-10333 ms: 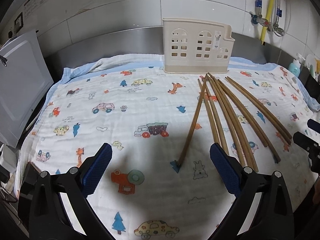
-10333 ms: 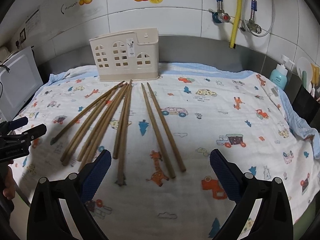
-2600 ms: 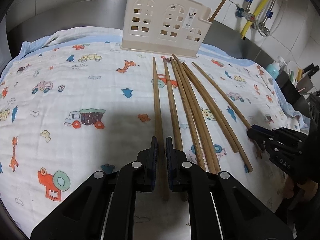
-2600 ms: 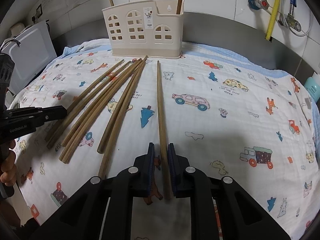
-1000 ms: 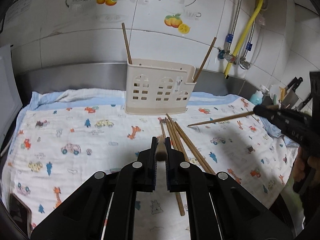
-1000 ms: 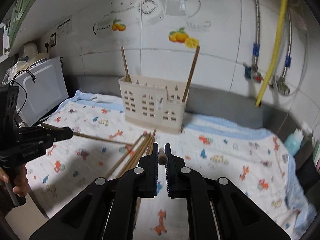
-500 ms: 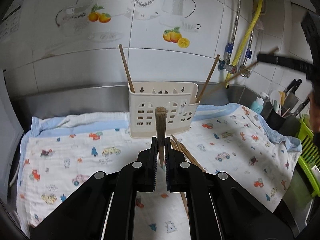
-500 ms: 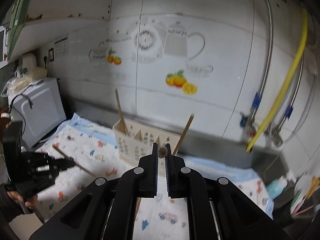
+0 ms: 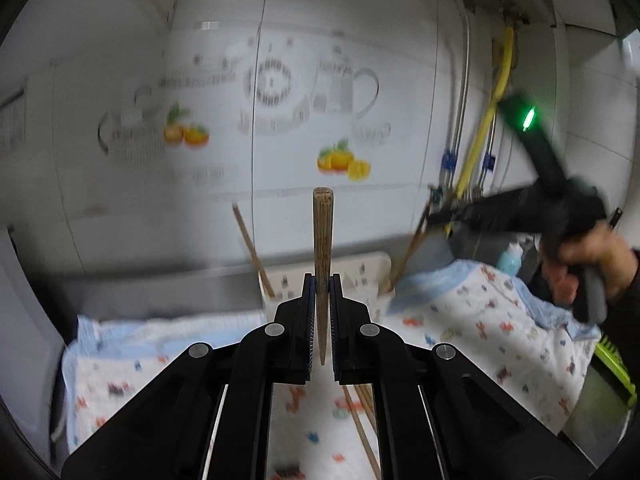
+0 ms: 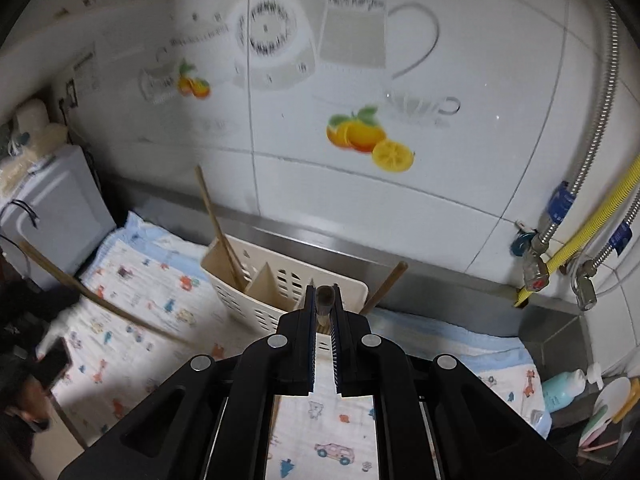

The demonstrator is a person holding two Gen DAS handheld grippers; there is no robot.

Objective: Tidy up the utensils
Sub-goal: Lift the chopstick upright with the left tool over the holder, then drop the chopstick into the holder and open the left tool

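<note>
My left gripper (image 9: 320, 280) is shut on a wooden chopstick (image 9: 322, 232) that stands up between its pads. Behind its fingers is the cream slotted holder (image 9: 376, 272), with one chopstick (image 9: 248, 240) leaning in its left end and another (image 9: 410, 246) at its right end. My right gripper (image 10: 324, 292) is shut on a second chopstick (image 10: 325, 298), seen end-on, just above the holder (image 10: 256, 304). A hand carries that right gripper (image 9: 440, 212) in the left wrist view. Loose chopsticks (image 9: 360, 420) lie on the printed cloth (image 9: 480, 340).
The tiled wall (image 10: 360, 80) rises right behind the holder. A white appliance (image 10: 52, 216) stands at the left. Pipes and a yellow hose (image 10: 580, 240) hang at the right, with a blue bottle (image 10: 564, 390) below them. The left hand's chopstick (image 10: 100, 300) crosses the cloth's left side.
Both grippers have risen with their chopsticks still clamped. The right one has come closer, to just over the holder. The left view has tilted up, so the holder sits lower behind its fingers.
</note>
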